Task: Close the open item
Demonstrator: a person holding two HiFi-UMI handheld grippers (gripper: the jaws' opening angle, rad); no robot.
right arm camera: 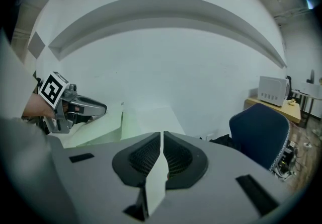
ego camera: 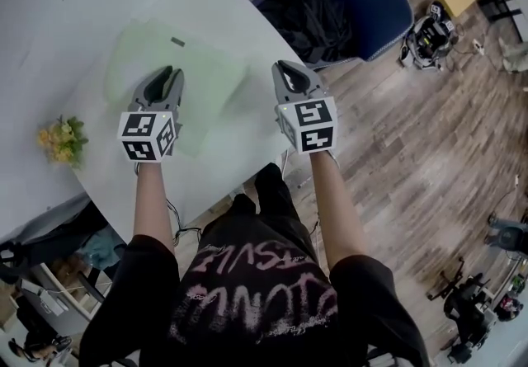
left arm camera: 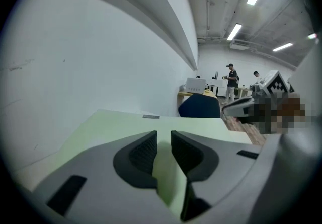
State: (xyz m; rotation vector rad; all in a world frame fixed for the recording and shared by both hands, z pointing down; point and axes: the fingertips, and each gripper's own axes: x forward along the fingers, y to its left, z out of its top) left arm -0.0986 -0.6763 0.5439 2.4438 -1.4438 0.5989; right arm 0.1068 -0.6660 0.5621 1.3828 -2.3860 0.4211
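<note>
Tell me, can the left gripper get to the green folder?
Probably yes: the left gripper hangs right over the green folder with its jaws apart, and nothing looks to be in the way.

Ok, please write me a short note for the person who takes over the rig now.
Left gripper: jaws apart, over the green folder, nothing pinched.
Right gripper: shut, empty, to the right of the folder.
The folder lies on the white table; one flap seems raised.
Done: cannot tell.
Left: press the flap flat, then check that the folder is closed.
</note>
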